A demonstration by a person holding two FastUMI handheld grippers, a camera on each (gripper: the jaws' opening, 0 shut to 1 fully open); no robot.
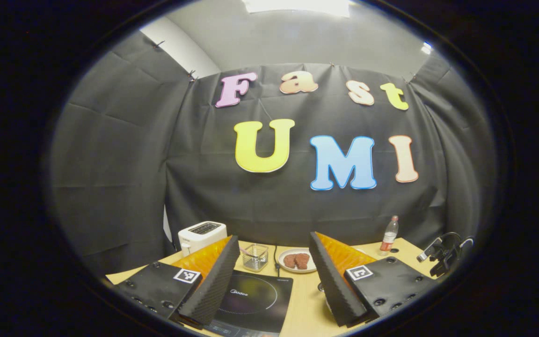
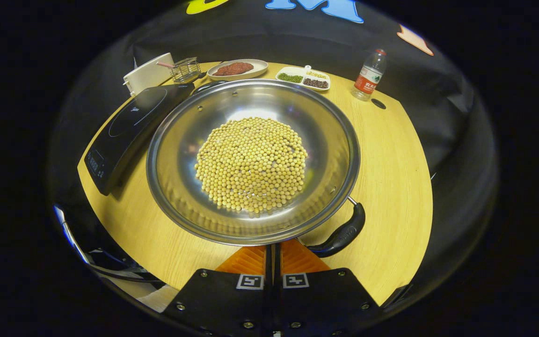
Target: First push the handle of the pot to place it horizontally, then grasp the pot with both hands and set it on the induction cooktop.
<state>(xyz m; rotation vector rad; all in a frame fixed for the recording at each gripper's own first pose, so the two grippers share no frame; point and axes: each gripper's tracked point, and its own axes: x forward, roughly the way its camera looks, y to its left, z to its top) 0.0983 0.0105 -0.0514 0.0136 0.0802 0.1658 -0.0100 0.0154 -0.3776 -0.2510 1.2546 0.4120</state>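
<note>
Toaster (image 1: 201, 235): sits at the far left of the table (image 1: 304, 309) in the left gripper view; its lower half is hidden behind a finger.
Left gripper (image 1: 274, 281): held high, jaws spread wide, nothing between them.
Induction cooktop (image 1: 254, 299): lies between the fingers, its near edge cut off.
Plate of meat (image 1: 297, 260): just beyond the cooktop, half covered by the right finger.
Cooktop again (image 2: 131, 128): in the right gripper view it lies at the left, its corner tucked under the pot rim.
Pot (image 2: 253, 161): centre of the table, full of yellow beans (image 2: 251, 164).
Handle (image 2: 342, 234): points to the lower right, its root hidden.
Right gripper (image 2: 273, 255): fingers pressed together, tips under the near rim; contact hard to judge.
</note>
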